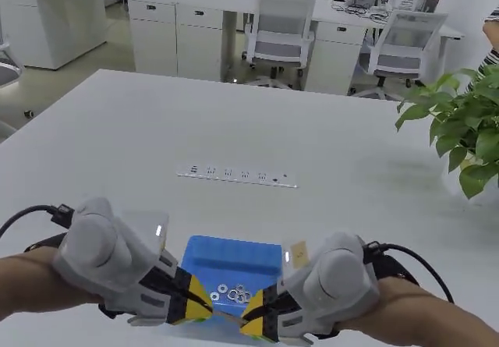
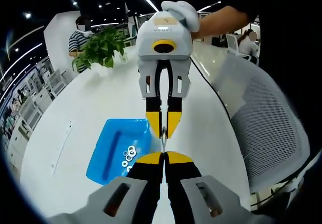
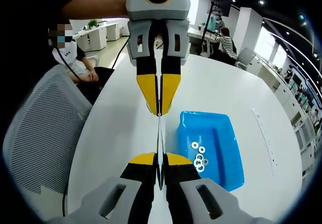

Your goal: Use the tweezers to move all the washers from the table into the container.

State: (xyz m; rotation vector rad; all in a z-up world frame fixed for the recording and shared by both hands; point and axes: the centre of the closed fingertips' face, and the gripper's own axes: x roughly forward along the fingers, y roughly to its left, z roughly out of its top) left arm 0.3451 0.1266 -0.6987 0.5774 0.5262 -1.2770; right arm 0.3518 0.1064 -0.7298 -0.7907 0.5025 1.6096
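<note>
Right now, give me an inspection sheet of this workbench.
Surface: white table with a socket strip set into it.
Job's things: washers clustered inside the blue container; tweezers spanning the two grippers' tips.
Clutter: nothing seen.
Grippers: left gripper and right gripper meet tip to tip beside the container, both apparently shut on the tweezers.
Cables: a black cable trails from each gripper.
Surroundings: plant, office chairs, desks.

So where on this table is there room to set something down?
Free: the table between the blue container and the socket strip, and everything beyond the strip, left of the plant. Crowded: the near edge, where the left gripper and right gripper meet, jaws shut on tweezers.
</note>
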